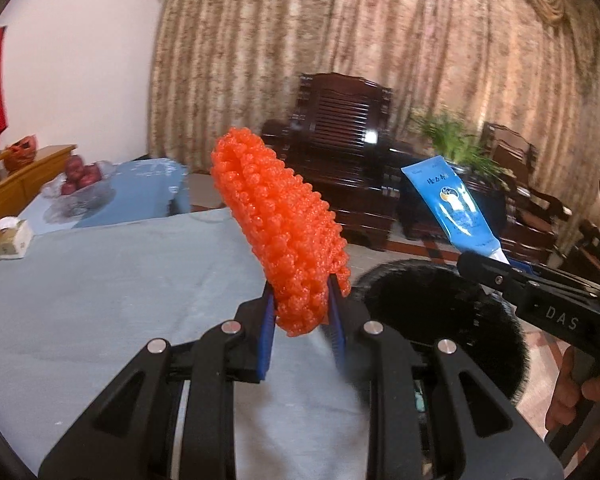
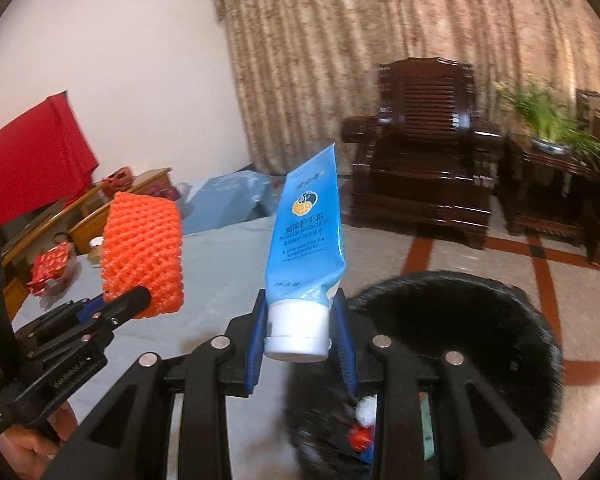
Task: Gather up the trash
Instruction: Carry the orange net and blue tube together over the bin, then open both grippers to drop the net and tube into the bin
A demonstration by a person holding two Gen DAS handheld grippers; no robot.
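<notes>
Two things are partly hidden: the round black bin with the fuzzy-looking dark rim sits low beside the table, its mouth largely covered by the gripper linkages, so only scraps of white, red and blue show inside in the right wrist view, too blurred to name. Background furniture is soft with motion blur. The left gripper has its blue pads pressed on the lower end of an orange foam net sleeve, a bumpy mesh tube that sticks up and leans left above the pale blue-grey tablecloth; in the right wrist view the same sleeve appears as a blocky knitted-looking rectangle. The right gripper is clamped on the white cap end of a blue squeeze tube of hand cream, which stands upward with its flat crimped end on top and a yellow and dark round logo on its face. Both items are held in the air, near the table edge and the bin.
</notes>
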